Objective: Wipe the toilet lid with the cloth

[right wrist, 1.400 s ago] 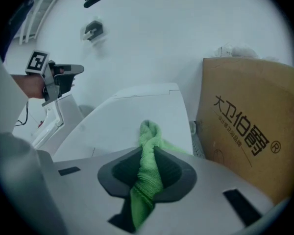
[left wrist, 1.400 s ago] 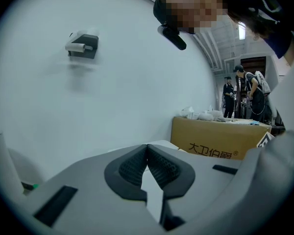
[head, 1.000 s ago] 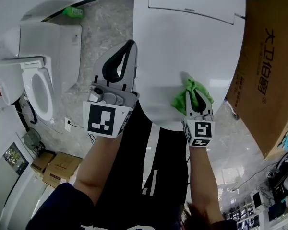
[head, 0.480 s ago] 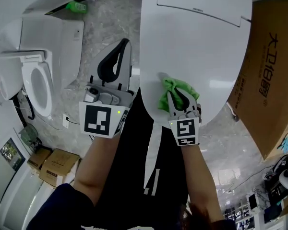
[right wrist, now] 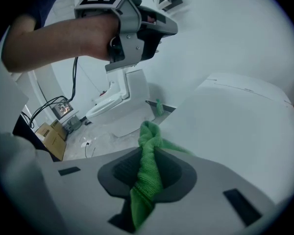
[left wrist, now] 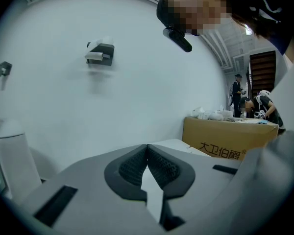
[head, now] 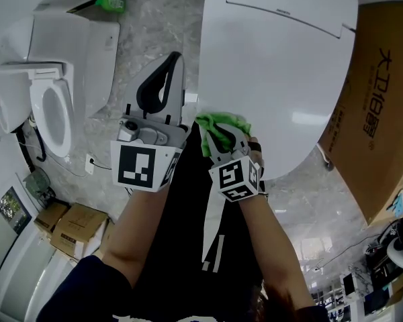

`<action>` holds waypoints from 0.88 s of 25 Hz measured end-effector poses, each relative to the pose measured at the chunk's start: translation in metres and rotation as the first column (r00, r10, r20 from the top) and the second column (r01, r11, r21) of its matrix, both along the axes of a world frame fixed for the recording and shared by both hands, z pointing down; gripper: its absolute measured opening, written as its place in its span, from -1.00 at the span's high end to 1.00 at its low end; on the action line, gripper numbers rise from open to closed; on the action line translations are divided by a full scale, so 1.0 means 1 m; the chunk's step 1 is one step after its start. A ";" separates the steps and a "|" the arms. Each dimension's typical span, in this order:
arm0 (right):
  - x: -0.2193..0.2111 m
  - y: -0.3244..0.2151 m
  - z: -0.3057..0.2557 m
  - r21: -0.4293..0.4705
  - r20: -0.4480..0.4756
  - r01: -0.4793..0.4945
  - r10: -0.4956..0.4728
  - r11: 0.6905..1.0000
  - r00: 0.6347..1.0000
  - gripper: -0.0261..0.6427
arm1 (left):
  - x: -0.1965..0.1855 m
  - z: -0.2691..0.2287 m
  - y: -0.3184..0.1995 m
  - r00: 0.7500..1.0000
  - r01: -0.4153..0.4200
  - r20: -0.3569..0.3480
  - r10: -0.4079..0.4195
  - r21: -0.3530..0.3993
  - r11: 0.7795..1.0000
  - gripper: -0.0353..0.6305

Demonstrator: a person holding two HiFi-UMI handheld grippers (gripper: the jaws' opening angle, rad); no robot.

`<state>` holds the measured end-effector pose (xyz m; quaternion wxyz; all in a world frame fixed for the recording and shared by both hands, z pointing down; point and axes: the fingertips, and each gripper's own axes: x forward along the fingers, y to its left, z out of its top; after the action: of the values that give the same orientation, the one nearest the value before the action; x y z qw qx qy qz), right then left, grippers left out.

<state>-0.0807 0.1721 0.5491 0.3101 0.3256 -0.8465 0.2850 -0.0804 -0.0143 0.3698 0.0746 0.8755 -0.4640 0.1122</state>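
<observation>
Grey marbled floor (head: 142, 37) surrounds the white glossy plastic toilet lid (head: 275, 79). Your right hand-held gripper (right wrist: 149, 153) clamps the green microfibre cloth (right wrist: 148, 180) at its near edge; your left hand-held gripper (left wrist: 147, 148) is closed, empty. Cloth judged light and limp: grip a bunched fold.

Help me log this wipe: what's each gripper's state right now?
Left gripper: shut, empty.
Right gripper: shut on the cloth.
</observation>
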 end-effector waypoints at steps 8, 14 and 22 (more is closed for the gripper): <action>-0.023 0.034 0.001 -0.039 0.012 0.195 -0.194 0.980 0.981 0.68 | -0.002 -0.004 0.006 1.000 -0.003 0.001 0.003 0.010 1.000 0.84; -0.008 0.088 0.002 -0.046 0.014 0.365 -0.365 0.930 0.931 0.68 | 0.002 -0.013 0.010 1.000 -0.010 -0.002 0.010 0.024 1.000 0.84; 0.075 0.134 0.003 -0.103 0.048 0.305 -0.302 0.947 0.952 0.69 | 0.012 -0.020 0.016 1.000 -0.012 0.000 0.012 0.025 1.000 0.84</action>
<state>-0.0060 0.3061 0.5521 0.3541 0.1697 -0.8745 0.2847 -0.0685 0.0020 0.3495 0.0631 0.8791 -0.4603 0.1067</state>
